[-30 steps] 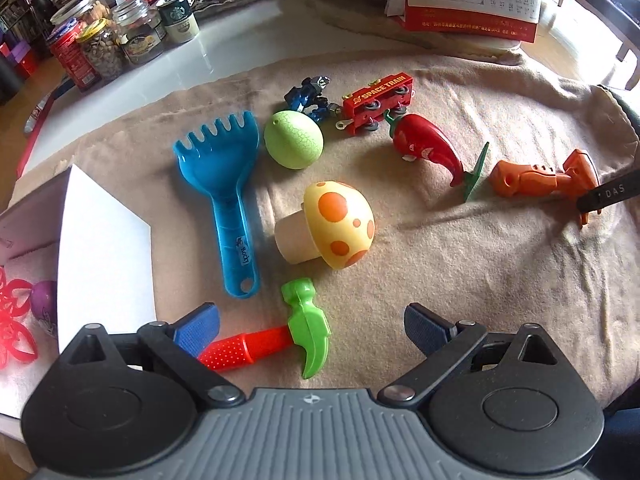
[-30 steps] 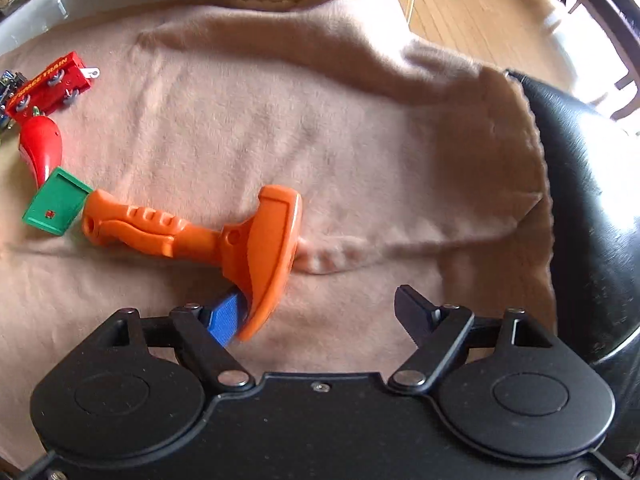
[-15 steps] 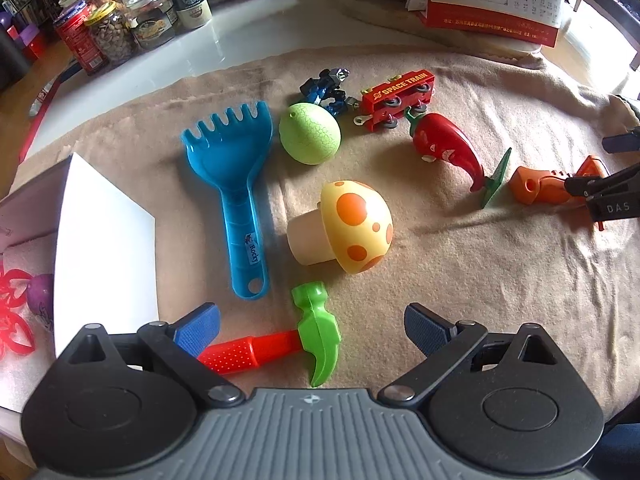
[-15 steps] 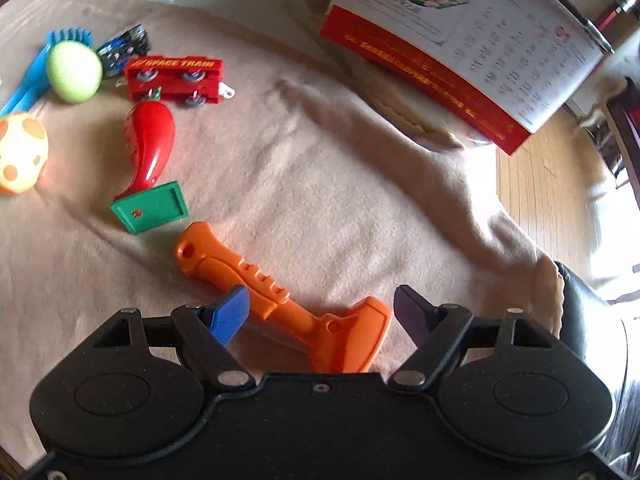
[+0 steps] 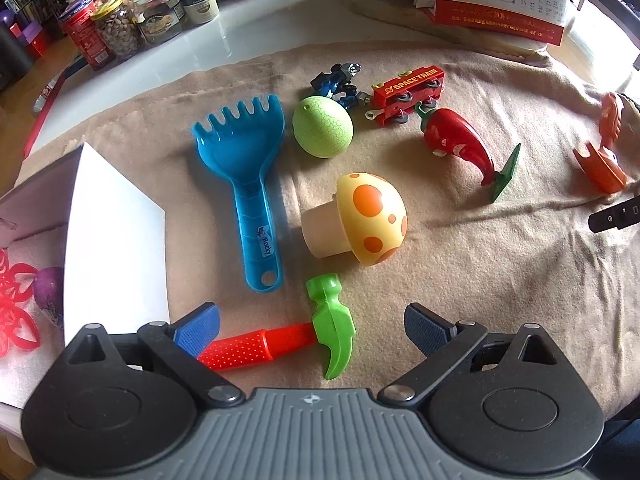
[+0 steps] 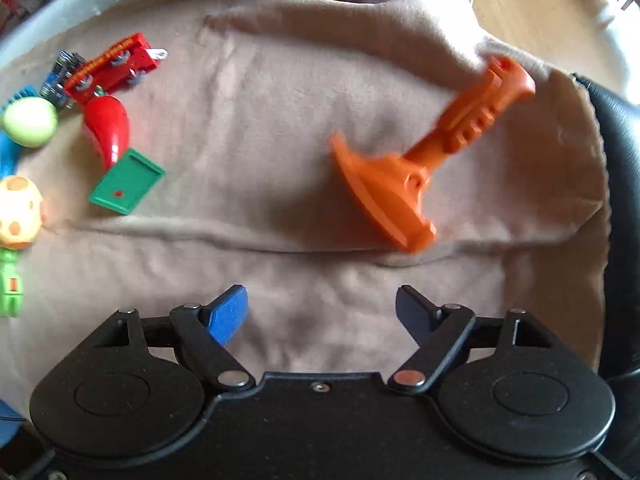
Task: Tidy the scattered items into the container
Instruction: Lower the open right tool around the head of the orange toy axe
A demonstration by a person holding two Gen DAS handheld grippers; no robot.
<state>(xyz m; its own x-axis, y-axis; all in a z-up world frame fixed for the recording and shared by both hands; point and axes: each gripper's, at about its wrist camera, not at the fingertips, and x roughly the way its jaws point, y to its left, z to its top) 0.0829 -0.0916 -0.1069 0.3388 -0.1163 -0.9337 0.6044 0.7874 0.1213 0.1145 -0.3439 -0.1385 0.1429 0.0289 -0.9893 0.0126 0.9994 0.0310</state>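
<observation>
A beige fleece cloth (image 5: 460,280), soft and creased, covers the near part of a glossy white table (image 5: 224,48) and carries every toy. At the cloth's left edge stands the open white cardboard box (image 5: 116,216), the container, with a red cut-out ornament (image 5: 16,312) and a purple ball (image 5: 48,288) inside.

The blue plastic rake scoop (image 5: 250,168) lies with its long axis running from the table's far side to the near side, tines far, hanging loop near. Beside it sit a yellow mushroom with orange spots (image 5: 360,220), tipped on its side with the cap toward the right, and a pale green crackle-textured ball (image 5: 323,126).

The orange plastic toy axe (image 6: 420,164) lies near the cloth's right edge (slightly blurred in the right wrist view); its ribbed handle points to the far right corner, its blade toward the near side. The red glossy chilli (image 5: 460,140) touches a flat green square tile (image 6: 126,182) at its tip. A red toy train wagon (image 5: 408,88) and a small blue robot figure (image 5: 338,82) lie just beyond.

The toy hammer with a dimpled red grip and green head (image 5: 296,340) lies crosswise between the fingers of the left gripper (image 5: 312,322), head to the right; the jaws stand apart and do not press it. The right gripper (image 6: 320,306) is likewise spread wide over bare cloth, with the axe just beyond its fingertips.
</observation>
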